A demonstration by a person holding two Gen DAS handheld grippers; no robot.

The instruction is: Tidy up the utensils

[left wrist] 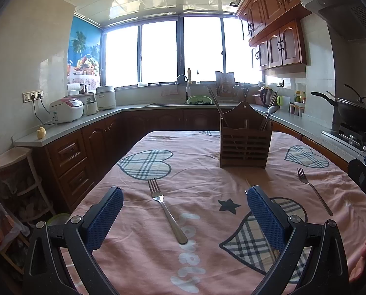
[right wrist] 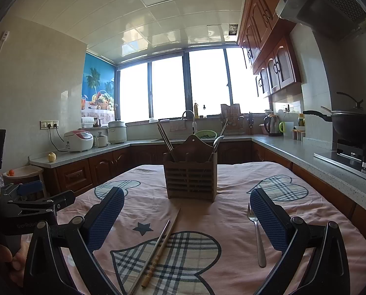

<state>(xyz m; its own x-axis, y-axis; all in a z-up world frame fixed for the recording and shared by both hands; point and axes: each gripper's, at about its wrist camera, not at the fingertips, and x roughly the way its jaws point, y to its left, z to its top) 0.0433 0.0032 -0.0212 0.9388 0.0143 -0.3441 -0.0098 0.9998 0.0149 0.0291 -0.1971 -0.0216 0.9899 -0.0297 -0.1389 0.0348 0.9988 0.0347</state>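
Before my blue textured rubbery pads lie a glossy metal fork, matt pink cloth and a slatted wooden holder.

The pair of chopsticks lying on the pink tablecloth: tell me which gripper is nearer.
Right. The pair of chopsticks lies between the right gripper's open fingers; the left gripper frames a steel fork further left.
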